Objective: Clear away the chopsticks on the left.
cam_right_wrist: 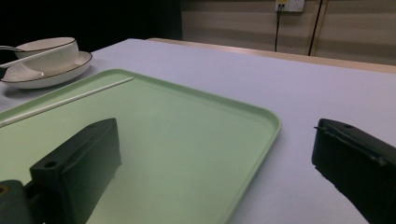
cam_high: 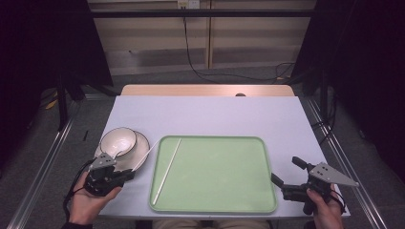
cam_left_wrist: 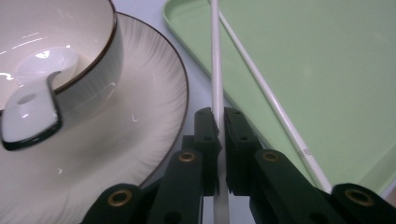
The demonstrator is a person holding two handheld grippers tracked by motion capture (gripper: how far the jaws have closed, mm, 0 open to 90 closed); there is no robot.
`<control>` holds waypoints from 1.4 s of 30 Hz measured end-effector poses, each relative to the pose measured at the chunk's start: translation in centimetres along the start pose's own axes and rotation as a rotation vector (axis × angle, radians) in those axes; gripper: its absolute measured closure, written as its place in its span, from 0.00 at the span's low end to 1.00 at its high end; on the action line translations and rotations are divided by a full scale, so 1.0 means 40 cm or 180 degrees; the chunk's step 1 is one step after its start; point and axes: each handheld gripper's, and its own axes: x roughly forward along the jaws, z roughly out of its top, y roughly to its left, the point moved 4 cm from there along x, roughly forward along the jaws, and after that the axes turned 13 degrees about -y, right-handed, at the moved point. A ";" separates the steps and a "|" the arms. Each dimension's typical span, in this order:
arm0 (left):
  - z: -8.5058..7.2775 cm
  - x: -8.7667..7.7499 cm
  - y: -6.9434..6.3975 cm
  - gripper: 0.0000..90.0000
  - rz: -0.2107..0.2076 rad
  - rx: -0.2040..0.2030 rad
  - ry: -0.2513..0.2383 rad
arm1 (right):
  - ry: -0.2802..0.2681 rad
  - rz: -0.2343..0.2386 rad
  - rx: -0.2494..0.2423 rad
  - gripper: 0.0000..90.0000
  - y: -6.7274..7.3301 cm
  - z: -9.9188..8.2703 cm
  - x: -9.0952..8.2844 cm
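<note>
**Left gripper clamped on one chopstick beside the tray; right gripper wide open**

Your left gripper (cam_left_wrist: 219, 140) had its jaws closed on a white chopstick (cam_left_wrist: 216, 60), pinched between the two pads. In the high view this held chopstick ran from the gripper up and to the right, over the near rim of the plate (cam_high: 139, 148) toward the tray's left edge. A second chopstick (cam_high: 167, 169) lay flat inside the green tray (cam_high: 258, 200), along its left side, apart from the held one. In the left gripper view the two sticks diverged, the loose one resting on the tray floor to the right of your jaws.

The bowl (cam_high: 118, 141) stood on the plate at the left of the worktop (cam_high: 210, 114), just beside the tray. A white spoon (cam_left_wrist: 32, 109) rested in the bowl, its handle hanging over the dark rim.

Your right gripper (cam_high: 285, 172) sat at the tray's right edge with its jaws spread wide and nothing between them. In the right gripper view one jaw stood over the tray and the other over the bare worktop.
</note>
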 end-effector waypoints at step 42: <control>0.060 0.163 -0.081 0.95 -0.0085 -0.0026 0.0044 | 0.0026 0.0045 -0.0025 0.01 0.004 -0.003 0.004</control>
